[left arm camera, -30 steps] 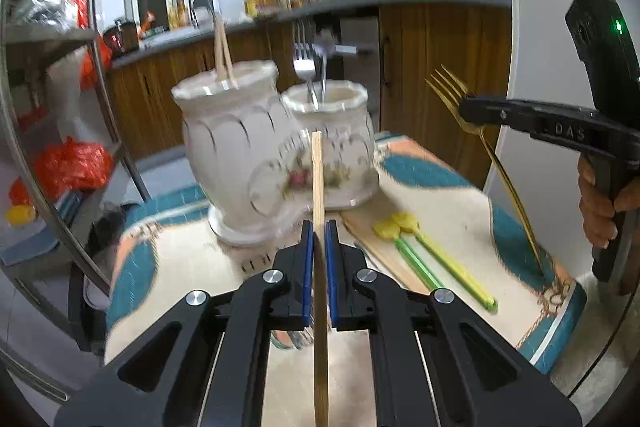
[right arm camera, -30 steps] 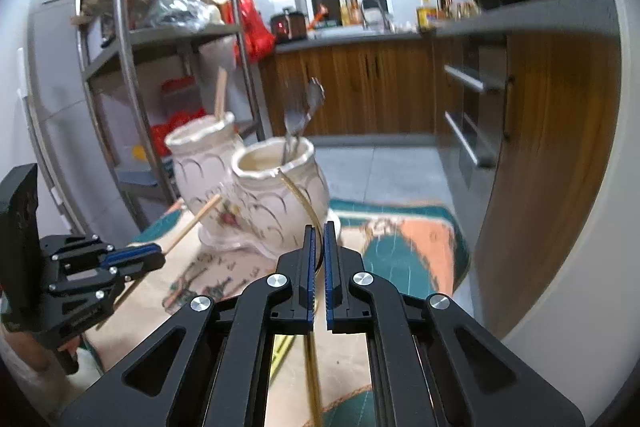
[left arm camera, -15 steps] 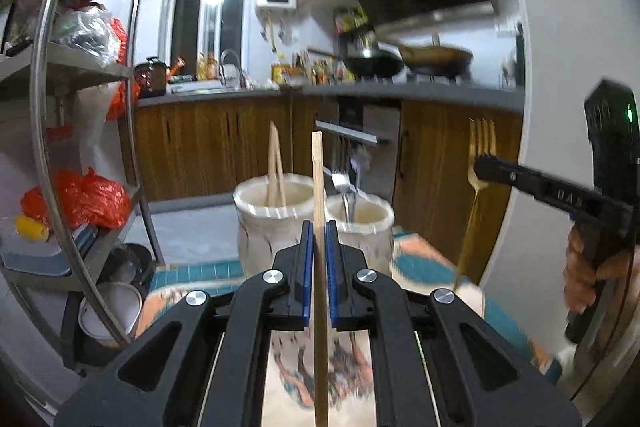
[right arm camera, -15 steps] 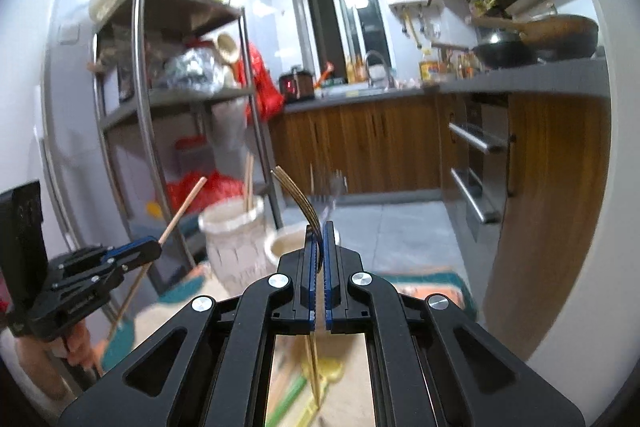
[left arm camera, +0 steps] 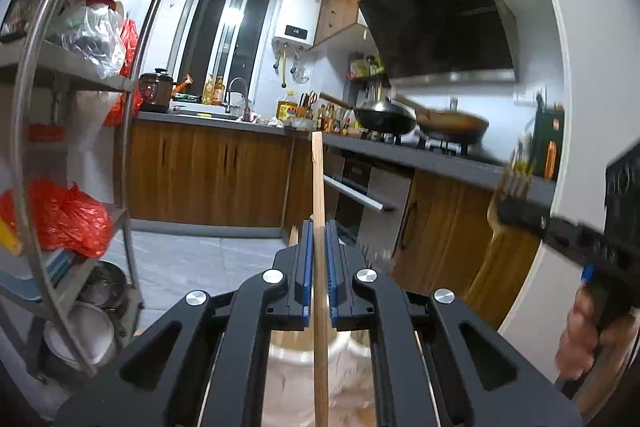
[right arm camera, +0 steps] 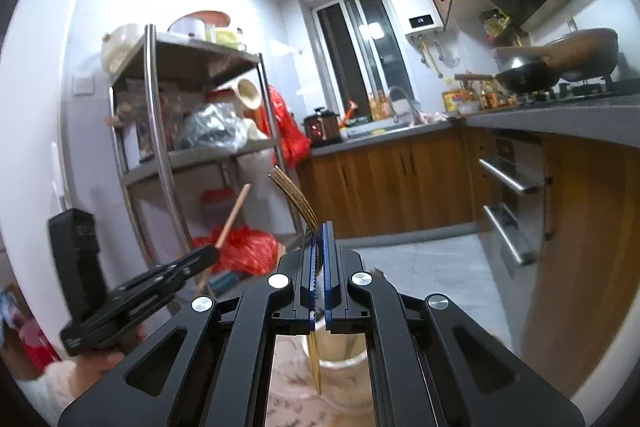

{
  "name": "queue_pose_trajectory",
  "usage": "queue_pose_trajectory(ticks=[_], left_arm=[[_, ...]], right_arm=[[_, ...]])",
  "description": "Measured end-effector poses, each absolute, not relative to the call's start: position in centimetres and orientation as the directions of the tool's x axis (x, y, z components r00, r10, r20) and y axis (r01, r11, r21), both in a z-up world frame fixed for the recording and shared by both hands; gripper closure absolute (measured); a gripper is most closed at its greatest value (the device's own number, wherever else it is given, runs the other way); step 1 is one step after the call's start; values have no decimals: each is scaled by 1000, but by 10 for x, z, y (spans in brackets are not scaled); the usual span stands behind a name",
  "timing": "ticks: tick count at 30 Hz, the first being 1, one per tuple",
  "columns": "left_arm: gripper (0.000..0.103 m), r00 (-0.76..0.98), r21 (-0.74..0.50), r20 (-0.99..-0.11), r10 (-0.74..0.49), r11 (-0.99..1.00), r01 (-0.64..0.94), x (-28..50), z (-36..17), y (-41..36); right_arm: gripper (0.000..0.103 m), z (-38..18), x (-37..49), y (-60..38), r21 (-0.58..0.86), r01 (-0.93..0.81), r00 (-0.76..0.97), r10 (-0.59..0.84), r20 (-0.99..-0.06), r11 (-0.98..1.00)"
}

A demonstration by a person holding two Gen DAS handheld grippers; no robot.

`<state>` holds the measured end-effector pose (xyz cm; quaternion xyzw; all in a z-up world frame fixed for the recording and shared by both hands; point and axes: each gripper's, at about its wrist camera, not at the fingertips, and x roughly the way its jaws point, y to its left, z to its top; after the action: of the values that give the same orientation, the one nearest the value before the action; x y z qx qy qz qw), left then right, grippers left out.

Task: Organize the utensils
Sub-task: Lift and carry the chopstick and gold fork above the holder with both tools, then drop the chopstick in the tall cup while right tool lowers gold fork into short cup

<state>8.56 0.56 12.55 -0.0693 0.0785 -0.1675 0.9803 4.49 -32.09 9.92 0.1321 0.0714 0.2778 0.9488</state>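
Chopstick (left arm camera: 320,211) clamped in left jaws, gold fork (right arm camera: 298,197) in right jaws, wood-fronted kitchen cabinets (left arm camera: 208,175), steel shelving rack (right arm camera: 160,131).

You're gripping a matt wooden chopstick (left arm camera: 320,195) | you're pinching a glossy gold metal fork (right arm camera: 294,197) | you're facing a shiny steel rack (right arm camera: 154,131) | glossy wood-grain cabinets (right arm camera: 384,183) are shining
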Motion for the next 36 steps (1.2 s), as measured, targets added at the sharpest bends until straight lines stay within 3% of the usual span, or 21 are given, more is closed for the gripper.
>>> queue_pose_trajectory(ticks=[9,21,28,36], left_arm=[[97,949,-201,-49,-312,934,296,129,128,0],[97,974,-137,-53,-219,968,210,137,93,-2],[97,967,-124,-126,-223,970,208,115,79,4],[97,963,-110,-176,-204,976,187,102,70,9]], right_arm=[[99,103,58,-333,346,-485,863,504,41,803],[99,78,85,-320,295,-424,878,468,-95,856],[99,55,97,-306,286,-396,866,458,-198,873],[99,48,98,-306,294,-363,875,432,-218,884]])
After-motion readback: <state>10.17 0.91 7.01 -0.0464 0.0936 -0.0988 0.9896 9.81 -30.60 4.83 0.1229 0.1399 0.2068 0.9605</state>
